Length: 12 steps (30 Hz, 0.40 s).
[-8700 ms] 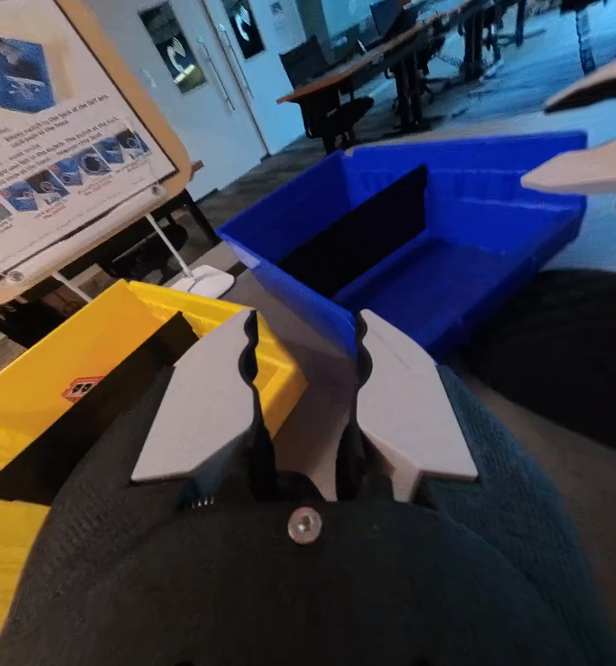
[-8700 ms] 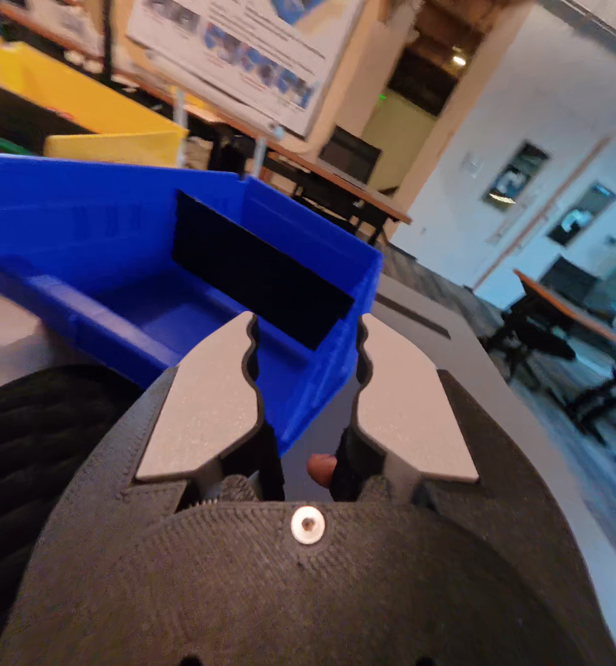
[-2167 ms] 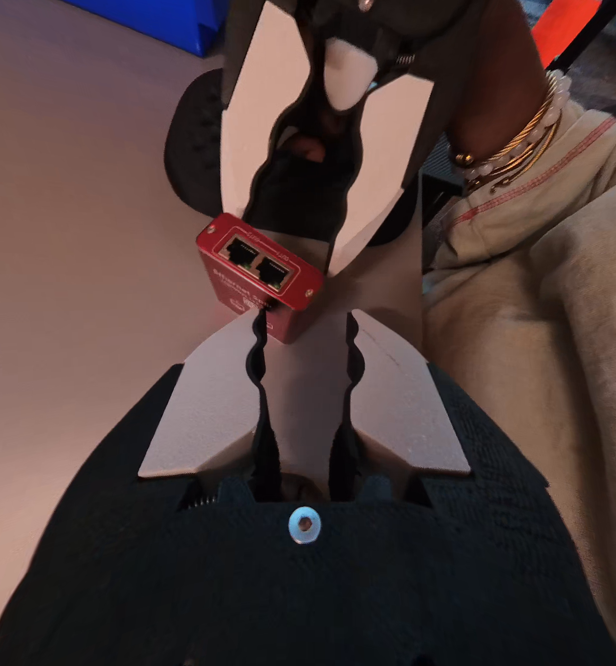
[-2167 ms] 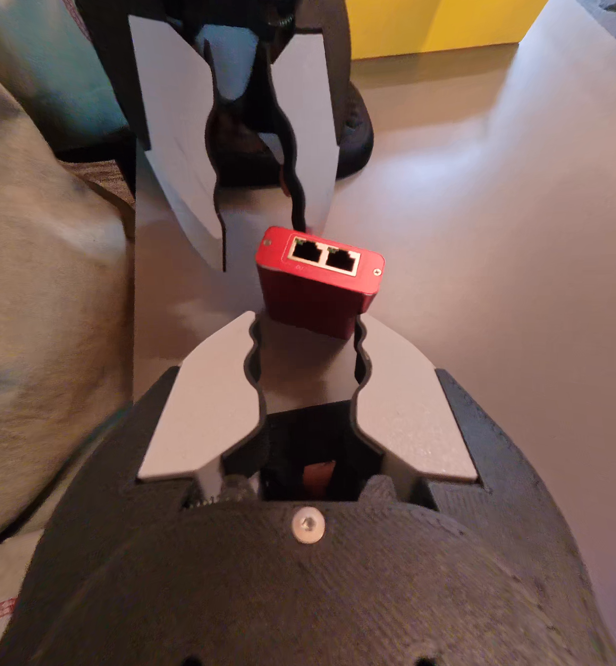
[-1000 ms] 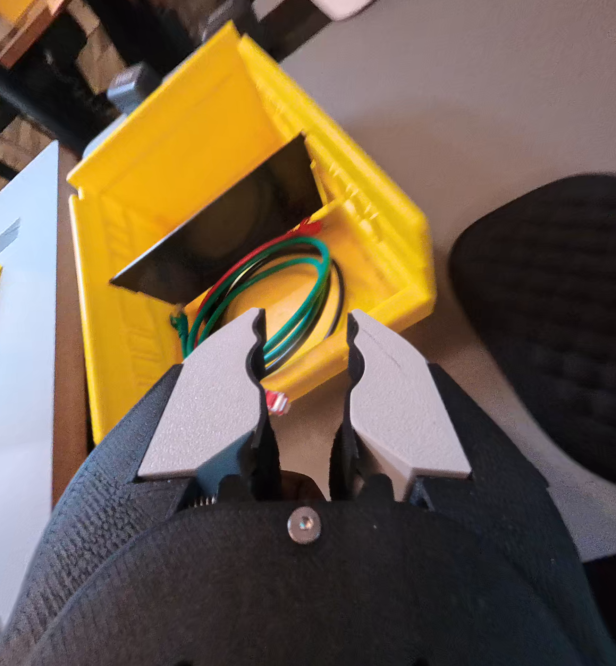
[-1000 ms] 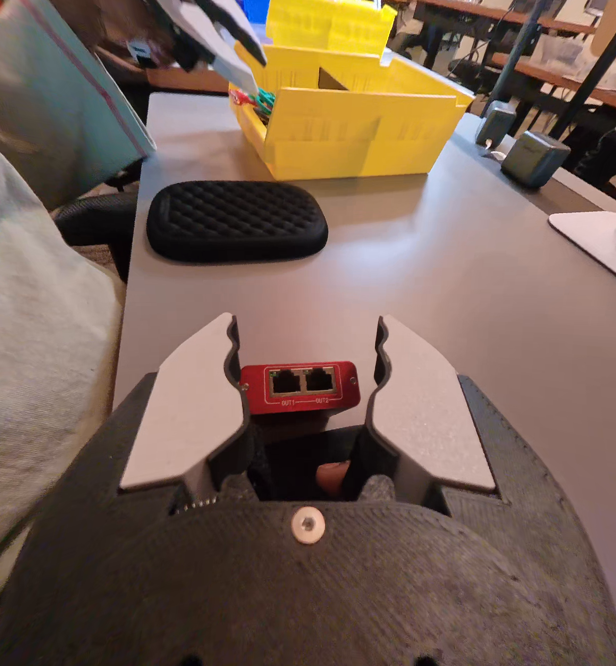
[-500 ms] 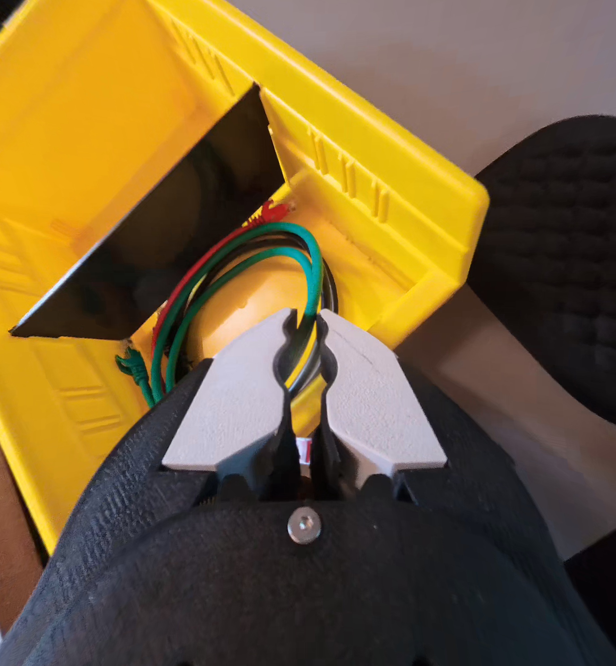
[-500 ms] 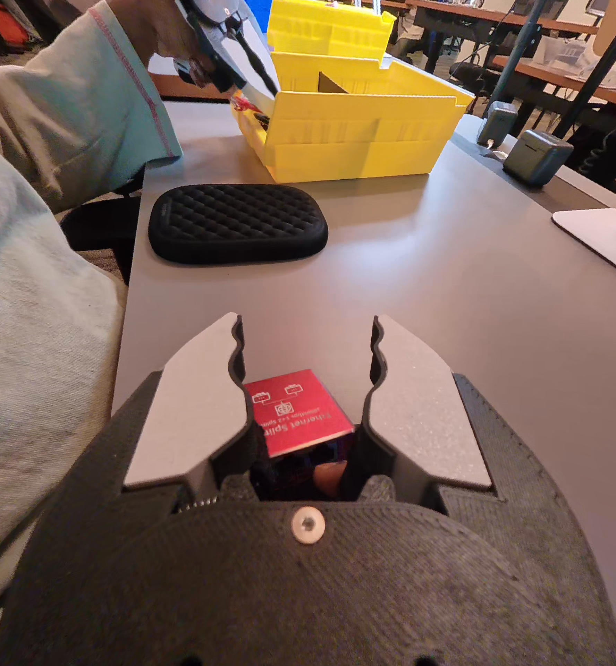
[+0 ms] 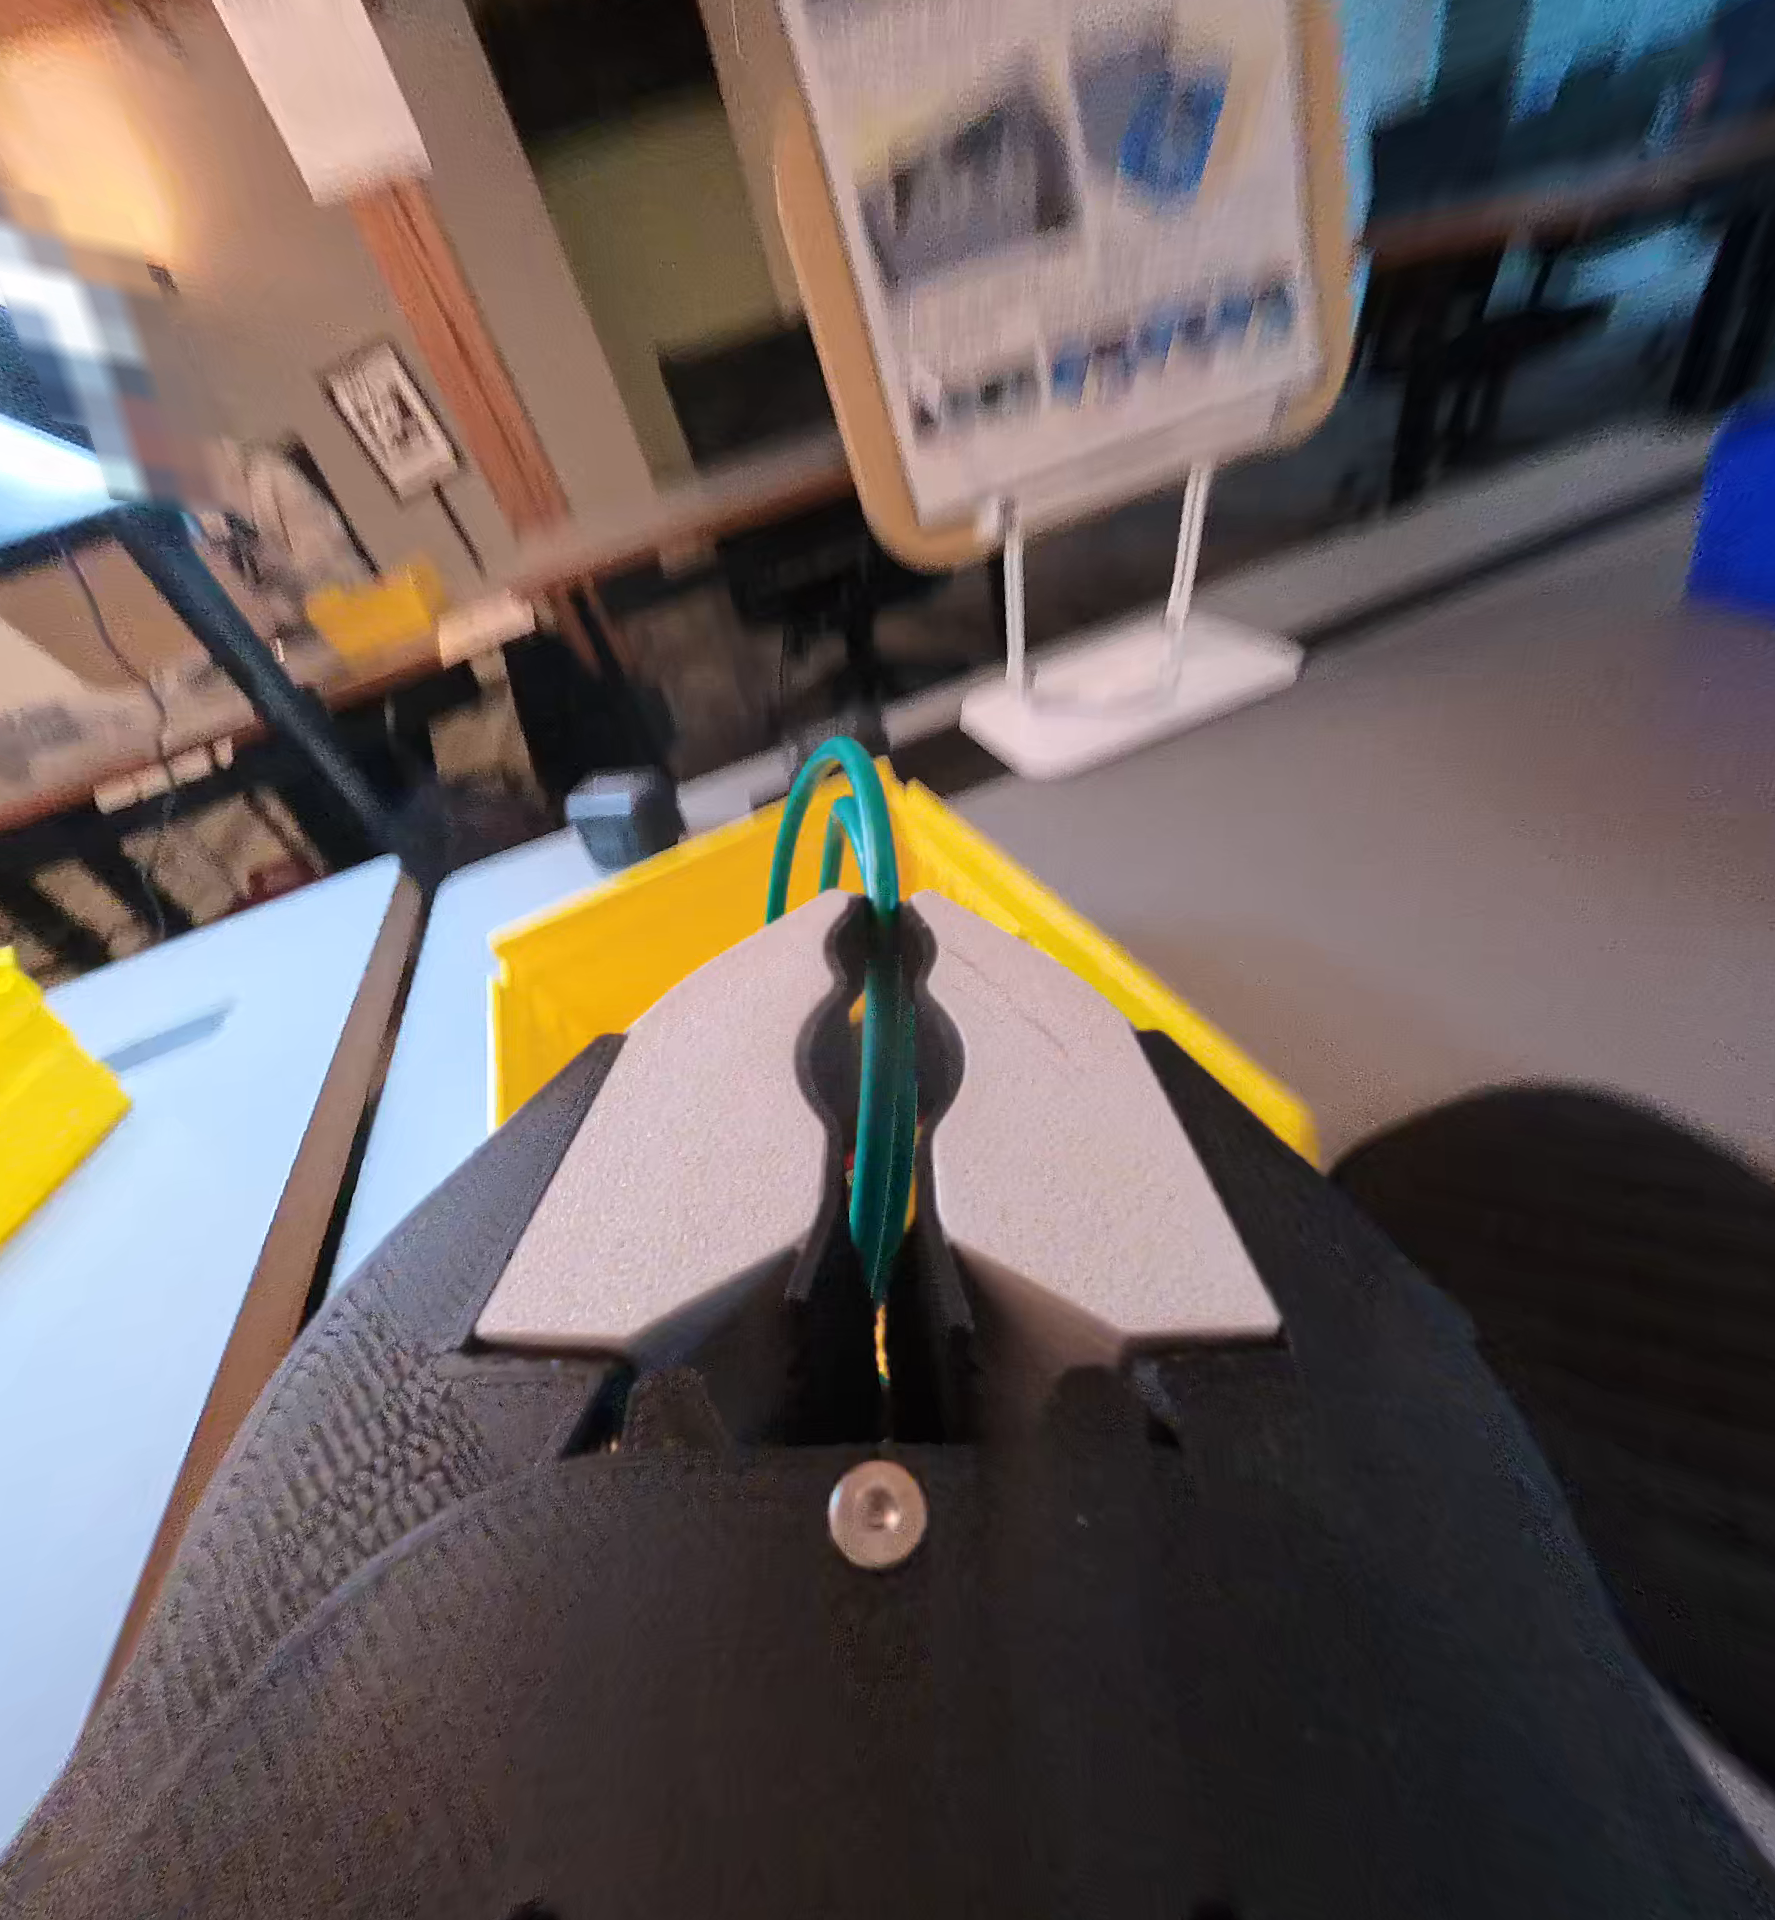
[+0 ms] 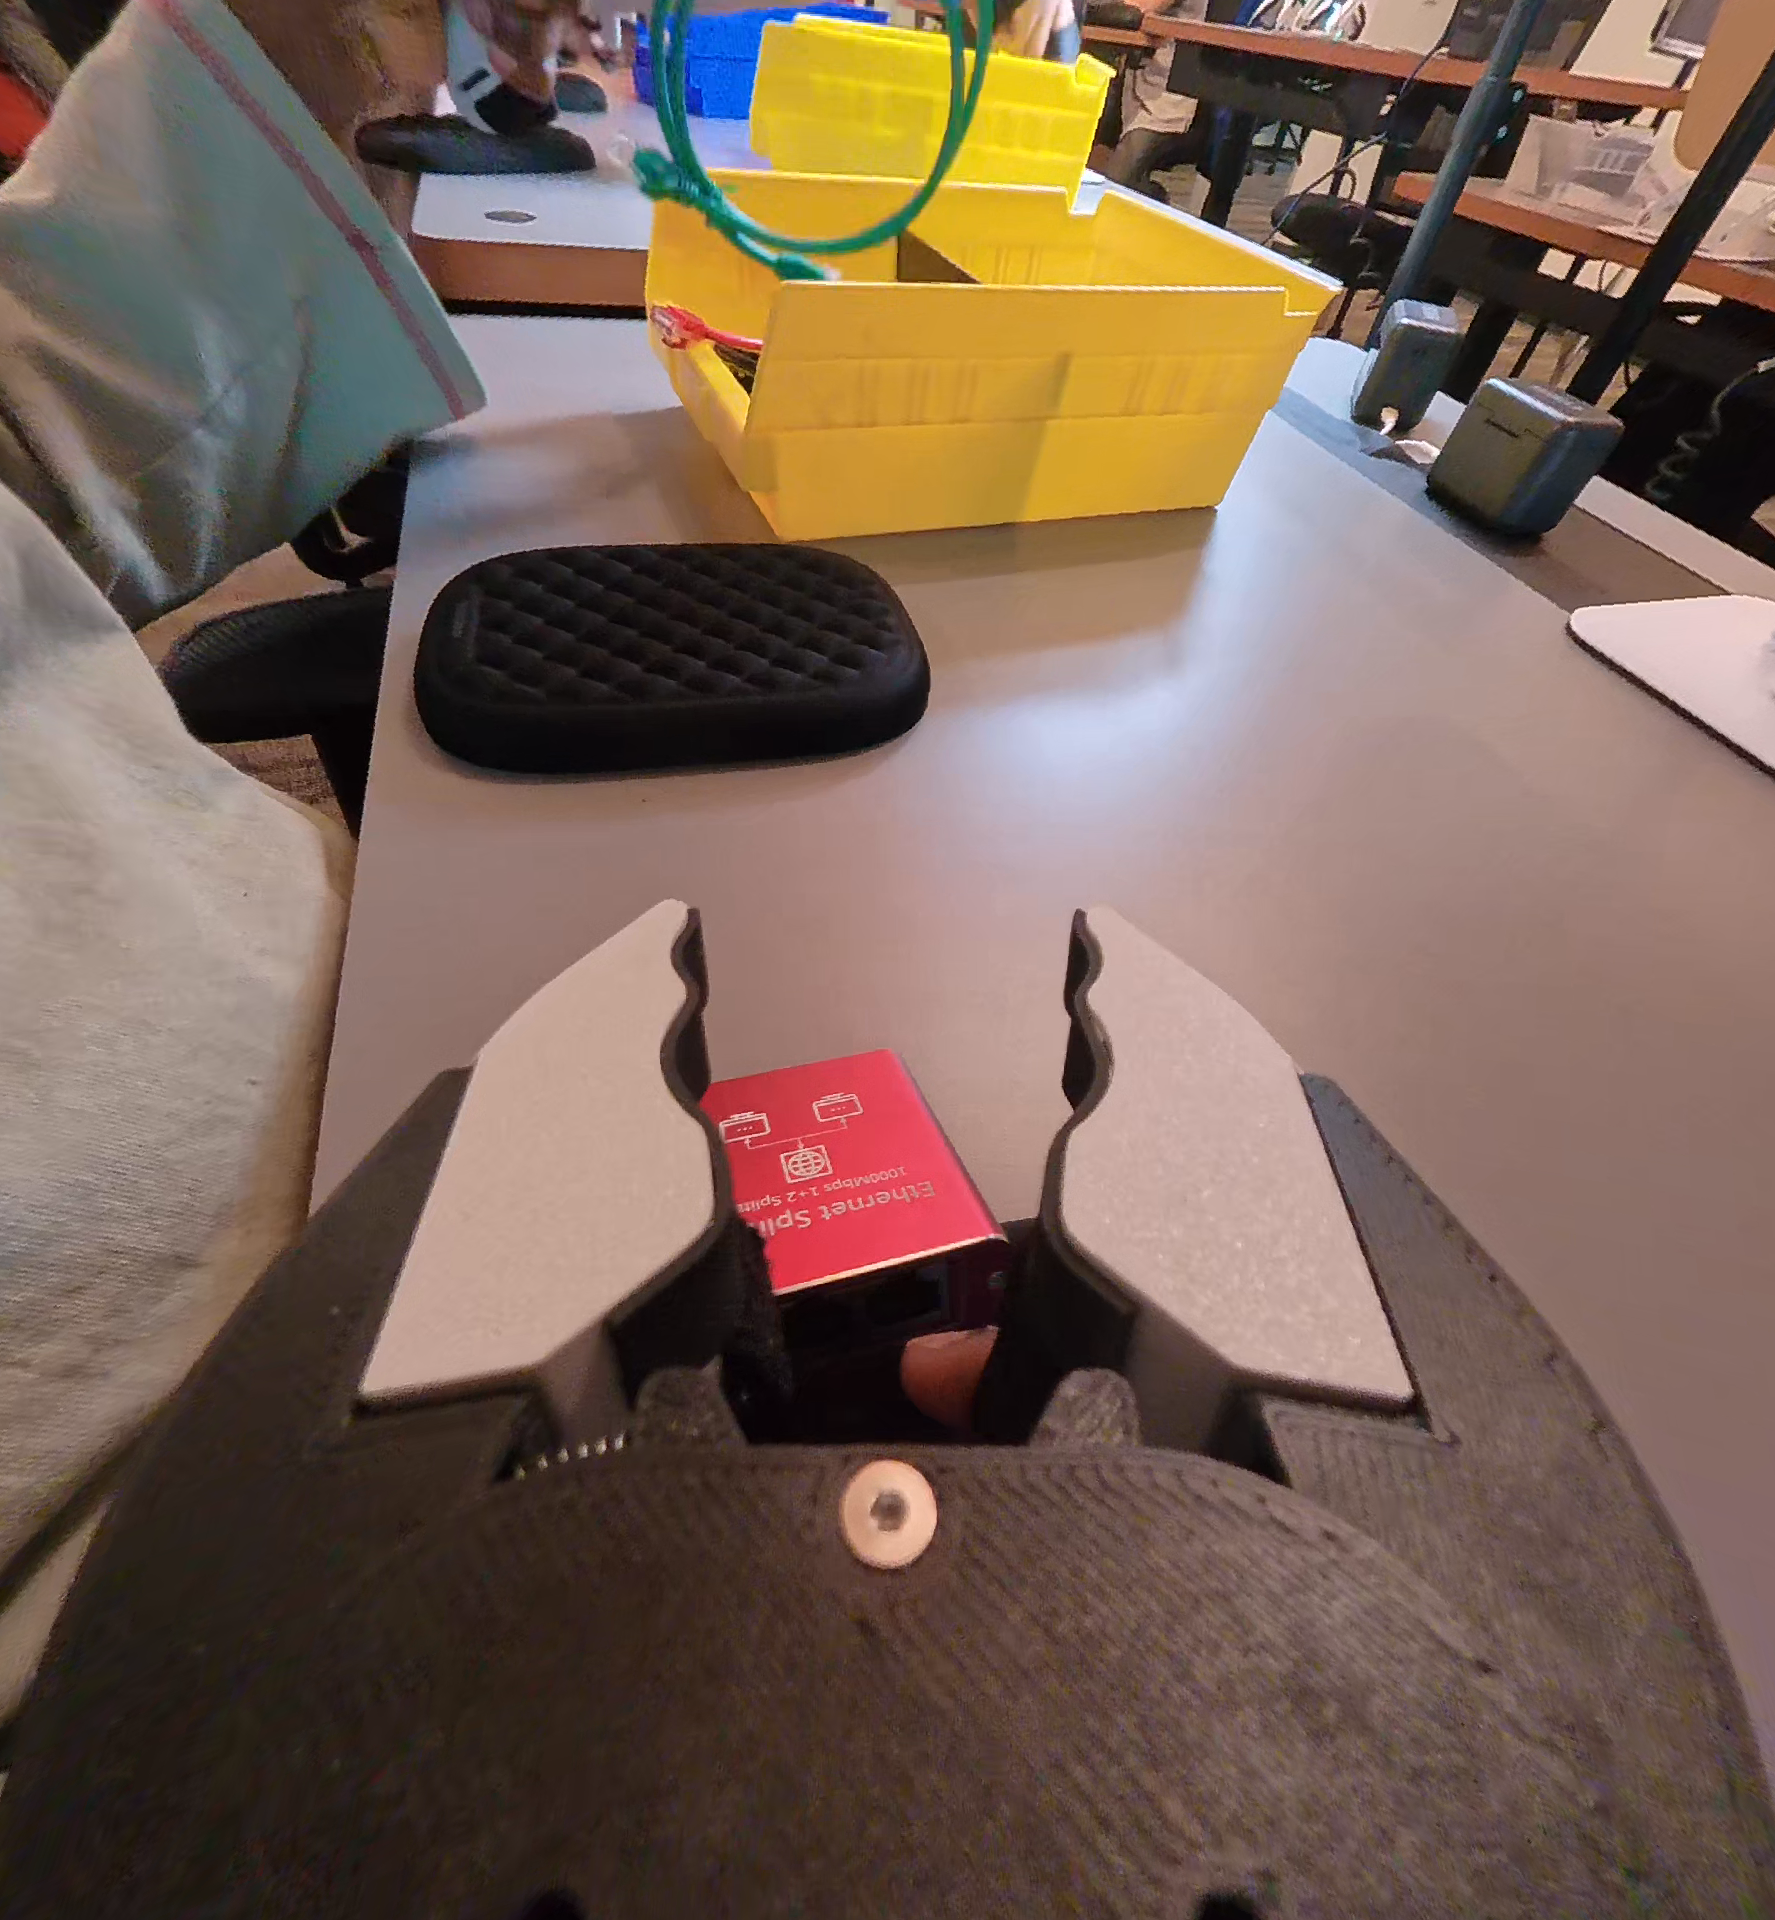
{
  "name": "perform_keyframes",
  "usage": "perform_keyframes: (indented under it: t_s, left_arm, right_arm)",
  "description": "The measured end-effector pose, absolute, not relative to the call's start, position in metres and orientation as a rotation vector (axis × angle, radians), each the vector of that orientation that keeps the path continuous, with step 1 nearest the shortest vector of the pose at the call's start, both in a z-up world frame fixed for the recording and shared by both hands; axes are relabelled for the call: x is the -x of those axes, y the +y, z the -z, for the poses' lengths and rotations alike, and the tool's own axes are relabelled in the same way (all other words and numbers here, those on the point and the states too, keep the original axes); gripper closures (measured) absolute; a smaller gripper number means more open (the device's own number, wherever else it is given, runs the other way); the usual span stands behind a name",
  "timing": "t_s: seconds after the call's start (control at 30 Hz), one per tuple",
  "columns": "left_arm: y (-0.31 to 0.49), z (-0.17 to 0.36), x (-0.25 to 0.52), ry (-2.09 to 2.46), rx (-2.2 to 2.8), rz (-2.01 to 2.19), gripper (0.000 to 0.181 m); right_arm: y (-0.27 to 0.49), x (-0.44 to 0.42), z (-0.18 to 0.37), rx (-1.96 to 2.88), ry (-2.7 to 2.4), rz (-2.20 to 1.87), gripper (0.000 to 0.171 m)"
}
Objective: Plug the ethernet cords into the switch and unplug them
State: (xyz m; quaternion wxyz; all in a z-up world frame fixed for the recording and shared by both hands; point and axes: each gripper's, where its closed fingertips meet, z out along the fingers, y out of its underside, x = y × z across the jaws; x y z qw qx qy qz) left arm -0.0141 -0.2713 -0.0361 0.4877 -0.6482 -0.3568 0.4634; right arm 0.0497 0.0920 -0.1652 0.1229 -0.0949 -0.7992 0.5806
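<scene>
My left gripper (image 9: 878, 920) is shut on a green ethernet cord (image 9: 841, 821), which loops up over the fingertips, above the yellow bin (image 9: 654, 945). In the right wrist view the same green cord (image 10: 821, 244) hangs in a loop over the bin (image 10: 1018, 416); the left gripper itself is out of that frame. A red cord's plug (image 10: 696, 330) pokes out of the bin's left end. My right gripper (image 10: 883, 987) holds the red switch (image 10: 841, 1164) deep between its fingers, top face up, low over the grey table (image 10: 1278, 883).
A black padded rest (image 10: 670, 655) lies between the switch and the bin. Two grey cubes (image 10: 1522, 452) sit at the table's right edge, with a white stand base (image 10: 1714, 665) nearer. A person's sleeve (image 10: 187, 291) fills the left. A second yellow bin (image 9: 0, 1101) sits on the left table.
The left gripper closed on the green cord inside the bin and lifted it up out of the bin. In the right gripper, the switch tipped from port face showing to top face showing.
</scene>
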Motion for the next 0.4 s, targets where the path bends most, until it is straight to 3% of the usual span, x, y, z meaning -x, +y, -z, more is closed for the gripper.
perform_keyframes:
  t_s: [0.2,0.4]
  left_arm:
    - [-0.243,-0.034,-0.031,-0.614,1.131,-0.943,0.175]
    - [-0.190,-0.054,-0.067,-0.417,0.901,-0.468,0.175]
  right_arm:
    - [0.092,-0.046,0.161,0.277,-2.285,-1.663,0.104]
    - [0.058,-0.060,0.111,0.143,-2.049,-1.860,0.105]
